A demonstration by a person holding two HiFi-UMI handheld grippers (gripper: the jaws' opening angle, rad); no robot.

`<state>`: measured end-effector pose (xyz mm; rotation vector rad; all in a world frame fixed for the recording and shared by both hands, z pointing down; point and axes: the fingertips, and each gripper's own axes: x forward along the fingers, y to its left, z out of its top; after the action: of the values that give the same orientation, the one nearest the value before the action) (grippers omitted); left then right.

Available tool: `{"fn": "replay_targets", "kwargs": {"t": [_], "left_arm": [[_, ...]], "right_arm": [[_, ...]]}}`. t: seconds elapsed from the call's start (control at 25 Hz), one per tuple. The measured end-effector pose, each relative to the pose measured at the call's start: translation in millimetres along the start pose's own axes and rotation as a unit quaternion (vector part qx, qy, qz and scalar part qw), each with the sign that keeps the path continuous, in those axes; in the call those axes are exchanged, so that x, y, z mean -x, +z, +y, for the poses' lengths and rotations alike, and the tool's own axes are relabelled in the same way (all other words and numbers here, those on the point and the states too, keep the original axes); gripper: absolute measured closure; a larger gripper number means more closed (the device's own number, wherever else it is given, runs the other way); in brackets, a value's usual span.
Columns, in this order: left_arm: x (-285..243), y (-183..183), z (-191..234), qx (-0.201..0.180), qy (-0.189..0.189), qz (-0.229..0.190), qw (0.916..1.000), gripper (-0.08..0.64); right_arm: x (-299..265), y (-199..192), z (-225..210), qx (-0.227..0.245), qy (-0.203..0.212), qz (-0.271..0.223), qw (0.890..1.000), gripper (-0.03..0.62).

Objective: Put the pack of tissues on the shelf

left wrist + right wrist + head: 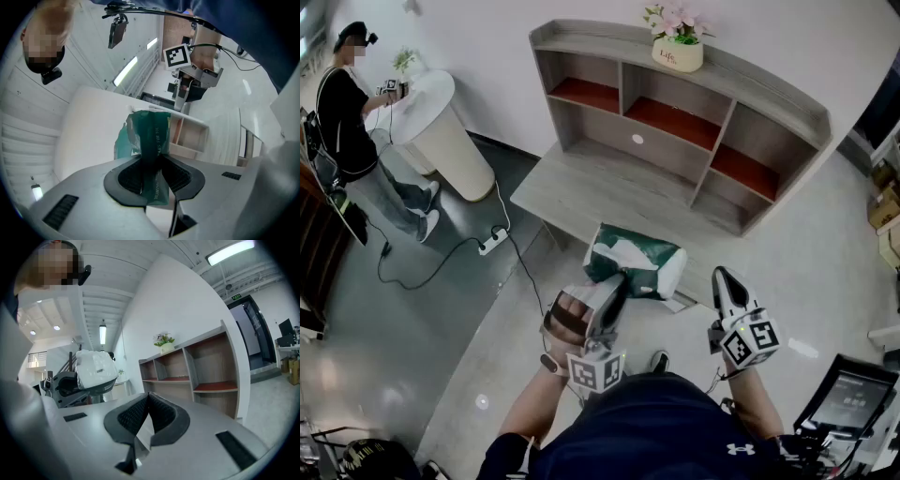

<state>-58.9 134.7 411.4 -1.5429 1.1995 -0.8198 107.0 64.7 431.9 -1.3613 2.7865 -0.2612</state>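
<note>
left gripper [154, 173]: jaws clamped on the green wrap of the pack of tissues [637, 261], pack poking out past the tips
right gripper [146, 411]: jaws together with nothing between them, just right of the pack, not touching it
pack spot: dead centre of the head view, overlapping the front edge of the shelf's low board
shelf [675, 122]: upper middle, open cubbies with red floors, wide bare wooden board in front of them
top ledge: flower pot [678, 52] sitting near the middle, pretty close to the edge
left side: person [347, 103] at a white round stand [441, 122] in the upper left, well apart from the shelf
floor: power strip [492, 242] and its cable lying near the shelf's left corner
right side: cardboard boxes [886, 211] at the right edge, screen [848, 398] in the lower right corner near the right gripper
</note>
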Motion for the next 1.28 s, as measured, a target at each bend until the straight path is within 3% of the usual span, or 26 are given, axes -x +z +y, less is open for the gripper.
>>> {"fn": "replay_targets", "kwargs": {"t": [0.28,0.64,1.28], "left_arm": [[-13.5,39.3,-9.8,-0.019,-0.002,0.013,0.9997,0.443],[-40.6,56.8,-22.3,-0.044,-0.001,0.038,0.9983,0.443],[-79.1,71.8,-18.3,-0.058,0.011,0.076,0.9954,0.443]], "right_arm": [[24.8,7.3,-27.5,-0.007,0.012,-0.006,1.0,0.583],[38.1,14.2,-65.4,-0.017,0.012,-0.019,1.0,0.583],[28.5,11.2,-105.6,-0.045,0.053,-0.004,0.998,0.583]]}}
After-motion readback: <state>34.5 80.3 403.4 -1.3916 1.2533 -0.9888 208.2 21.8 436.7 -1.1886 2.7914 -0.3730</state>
